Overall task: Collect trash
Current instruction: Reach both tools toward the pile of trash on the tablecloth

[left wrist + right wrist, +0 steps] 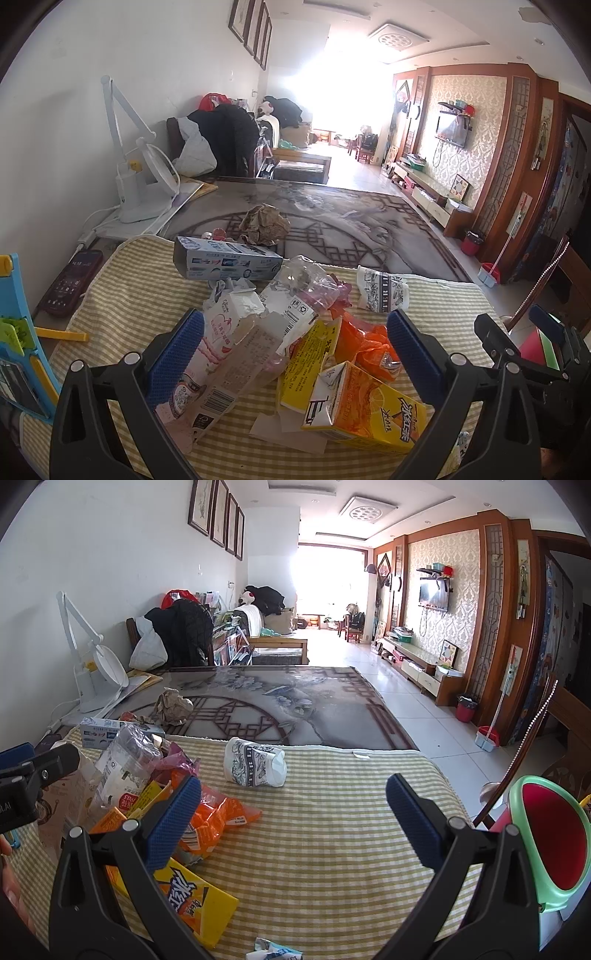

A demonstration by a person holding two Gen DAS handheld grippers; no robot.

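Left gripper (295, 354) wide open, holding nothing, above trash pile: yellow juice carton (364, 404), orange wrapper (364, 341), pink milk carton (218, 332). Right gripper (293, 823) likewise spread, empty, over checked cloth (332, 849). Crushed paper cup (255, 762) apart, ahead. Red-lined bin (550, 843) at right.

Bin (546, 845) cut by frame edge; phone (70, 280) screen text unreadable; torn wrapper (275, 950) perhaps half out of view
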